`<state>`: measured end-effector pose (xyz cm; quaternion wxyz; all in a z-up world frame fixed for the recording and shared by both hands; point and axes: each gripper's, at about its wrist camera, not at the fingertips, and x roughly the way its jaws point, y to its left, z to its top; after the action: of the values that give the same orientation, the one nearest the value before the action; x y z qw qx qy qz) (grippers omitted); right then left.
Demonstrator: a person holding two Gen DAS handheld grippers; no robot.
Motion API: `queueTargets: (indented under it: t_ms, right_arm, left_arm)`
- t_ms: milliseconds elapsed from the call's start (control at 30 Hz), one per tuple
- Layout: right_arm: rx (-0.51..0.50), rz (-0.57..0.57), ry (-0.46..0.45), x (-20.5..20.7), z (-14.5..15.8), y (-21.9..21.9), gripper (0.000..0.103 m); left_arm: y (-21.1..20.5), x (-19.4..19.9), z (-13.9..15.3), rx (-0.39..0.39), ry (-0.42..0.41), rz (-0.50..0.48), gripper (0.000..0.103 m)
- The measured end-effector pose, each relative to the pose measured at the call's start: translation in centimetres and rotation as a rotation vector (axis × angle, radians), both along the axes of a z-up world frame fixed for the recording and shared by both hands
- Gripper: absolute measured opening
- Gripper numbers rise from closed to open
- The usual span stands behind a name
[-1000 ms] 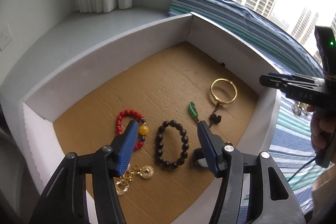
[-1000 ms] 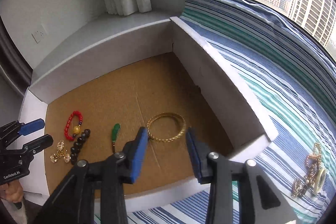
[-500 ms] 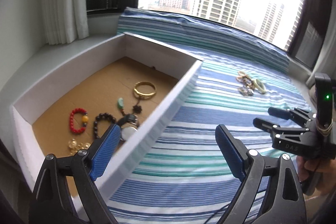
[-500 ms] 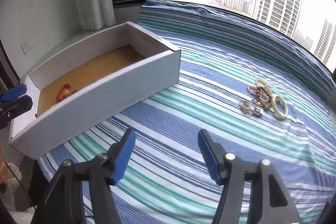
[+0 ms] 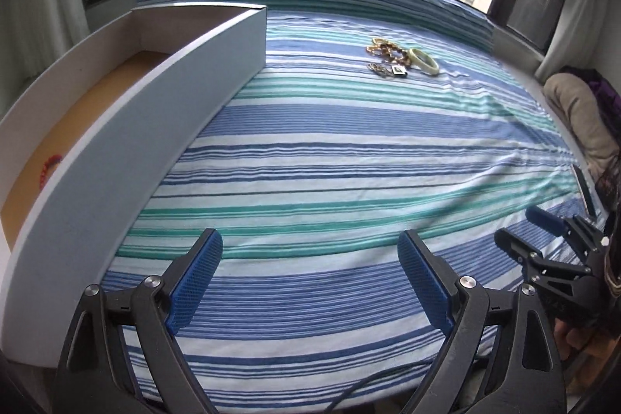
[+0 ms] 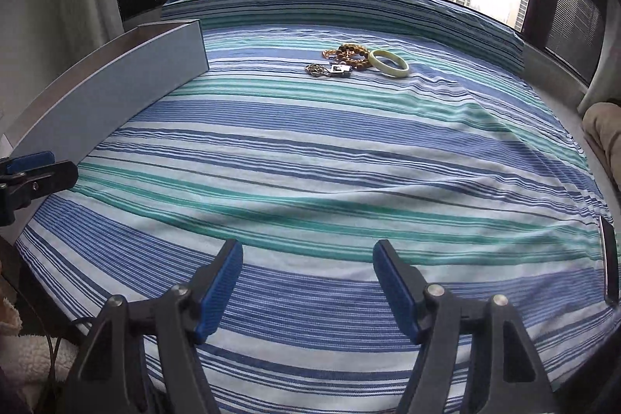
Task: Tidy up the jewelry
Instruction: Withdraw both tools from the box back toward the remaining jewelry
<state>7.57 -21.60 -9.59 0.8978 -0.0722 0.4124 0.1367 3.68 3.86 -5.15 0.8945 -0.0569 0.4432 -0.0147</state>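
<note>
At the far left sits the white box (image 5: 163,111), its long side wall running along the edge of the striped bedspread (image 5: 349,150). Its brown cardboard floor shows in the left wrist view, and on it a red bead bracelet (image 5: 49,166) peeks over the wall; the rest of the box floor is hidden behind that wall. In the right wrist view the same box (image 6: 116,92) shows only its outer wall.

The left gripper (image 5: 310,270) hovers low over the near part of the bedspread, just right of the box, its blue-padded jaws spread wide with nothing between them. The right gripper (image 6: 308,282) hangs over the near middle of the bedspread (image 6: 330,150), jaws also wide apart and empty. Each gripper shows at the edge of the other's view.

Farther right and well away from both grippers, near the far side of the bed, lies a small cluster of jewelry: a brown beaded bracelet (image 6: 351,55) with a gold chain bracelet (image 5: 378,46) tangled beside it, a silver pendant piece (image 6: 330,70) just in front, and a pale green bangle (image 6: 388,63) lying flat at the right end of the cluster, touching the beads

At the right edge a beige cushion (image 5: 578,111) rests off the bedspread
</note>
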Motion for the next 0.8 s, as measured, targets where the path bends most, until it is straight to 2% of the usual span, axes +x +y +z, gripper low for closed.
queueTargets:
  t_ms: [367,800]
  right_arm:
    - [0.015,0.027,-0.048,-1.6,0.8,1.1,0.071]
    - [0.019,0.028,-0.031,-2.0,0.4,1.3,0.071]
  left_arm:
    - [0.1,-0.3,-1.0,-0.006,0.023,0.027,0.092]
    - [0.3,0.0,-1.9,-0.018,0.059,0.040,0.092]
